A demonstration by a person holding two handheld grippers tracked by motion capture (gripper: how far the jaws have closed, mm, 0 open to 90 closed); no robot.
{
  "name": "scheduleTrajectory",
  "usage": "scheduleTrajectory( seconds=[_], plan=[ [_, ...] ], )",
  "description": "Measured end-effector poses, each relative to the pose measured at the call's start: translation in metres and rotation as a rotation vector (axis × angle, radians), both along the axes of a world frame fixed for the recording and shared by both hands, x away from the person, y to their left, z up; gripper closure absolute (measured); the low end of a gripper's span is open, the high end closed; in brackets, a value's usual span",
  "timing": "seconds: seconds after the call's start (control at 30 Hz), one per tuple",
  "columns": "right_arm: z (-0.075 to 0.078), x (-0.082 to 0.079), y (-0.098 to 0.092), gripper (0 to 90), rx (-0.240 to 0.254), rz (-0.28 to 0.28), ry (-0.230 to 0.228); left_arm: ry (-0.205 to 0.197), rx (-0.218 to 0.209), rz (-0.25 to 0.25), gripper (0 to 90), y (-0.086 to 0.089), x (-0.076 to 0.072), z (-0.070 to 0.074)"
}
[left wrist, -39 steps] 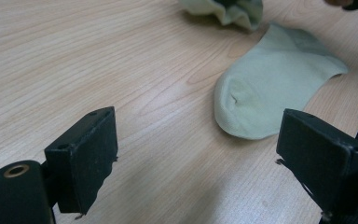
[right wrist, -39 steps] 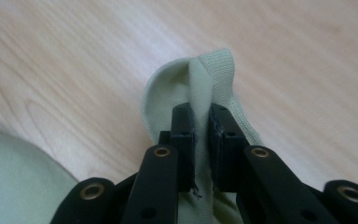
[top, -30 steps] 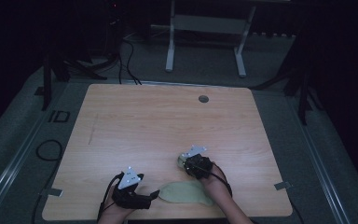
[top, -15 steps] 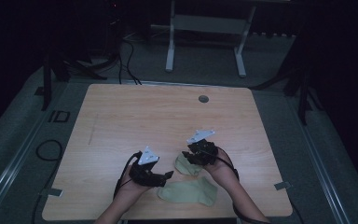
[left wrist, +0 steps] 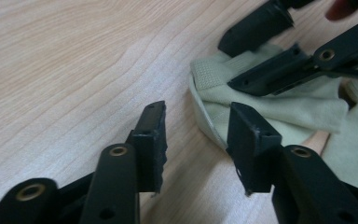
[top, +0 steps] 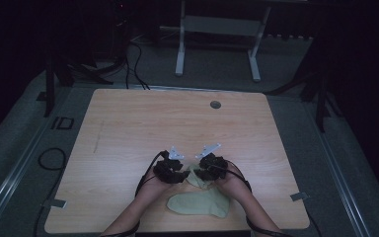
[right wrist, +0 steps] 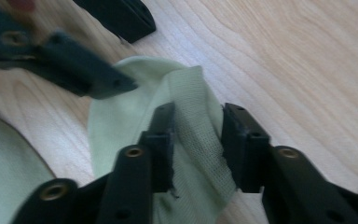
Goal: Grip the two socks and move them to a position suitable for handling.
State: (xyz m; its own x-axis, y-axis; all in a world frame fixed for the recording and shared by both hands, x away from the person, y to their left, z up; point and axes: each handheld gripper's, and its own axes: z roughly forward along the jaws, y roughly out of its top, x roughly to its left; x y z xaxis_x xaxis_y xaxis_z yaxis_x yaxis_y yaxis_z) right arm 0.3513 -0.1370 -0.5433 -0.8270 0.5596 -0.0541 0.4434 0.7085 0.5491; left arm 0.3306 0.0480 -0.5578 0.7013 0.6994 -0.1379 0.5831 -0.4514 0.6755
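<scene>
A pale green sock [top: 202, 203] lies on the wooden table [top: 128, 128] near its front edge, with its ribbed cuff [right wrist: 193, 98] raised off the wood. My right gripper [right wrist: 198, 109] has that cuff between its jaws and grips it; the jaws have just been closing. In the high view my right gripper [top: 201, 175] sits at the sock's far end. My left gripper [left wrist: 198, 109] faces it from the left, with its jaws apart and just closing. The sock's rim [left wrist: 205, 119] lies by its right jaw, untouched. My left gripper [top: 181, 175] nearly meets the right one.
The person's forearms [top: 138, 212] come in over the table's front edge. A round grommet hole [top: 215, 104] sits near the far edge. Beyond the table stands a metal frame [top: 180, 44]. Cables [top: 49, 158] lie on the floor to the left.
My left gripper has moved right and away from the front edge to the sock's cuff. The right gripper has shifted slightly, and the cuff end has come up off the table.
</scene>
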Motion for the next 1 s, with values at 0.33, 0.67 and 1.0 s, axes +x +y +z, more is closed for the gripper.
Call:
scheduleTrajectory(
  seconds=[0.33, 0.67, 1.0],
  plan=[
    [0.001, -0.002, -0.001, 83.8, 0.016, 0.013, 0.001, -0.012, -0.003, -0.009, 88.3, -0.005, -0.001, -0.002],
    [0.033, -0.006, -0.022, 83.9, 0.133, -0.025, -0.045, -0.057, -0.043, 0.090, 88.9, 0.010, -0.004, 0.018],
    [0.047, 0.002, -0.062, 83.5, 0.172, -0.140, -0.026, -0.066, -0.077, 0.166, 88.7, 0.033, -0.017, 0.030]
  ],
)
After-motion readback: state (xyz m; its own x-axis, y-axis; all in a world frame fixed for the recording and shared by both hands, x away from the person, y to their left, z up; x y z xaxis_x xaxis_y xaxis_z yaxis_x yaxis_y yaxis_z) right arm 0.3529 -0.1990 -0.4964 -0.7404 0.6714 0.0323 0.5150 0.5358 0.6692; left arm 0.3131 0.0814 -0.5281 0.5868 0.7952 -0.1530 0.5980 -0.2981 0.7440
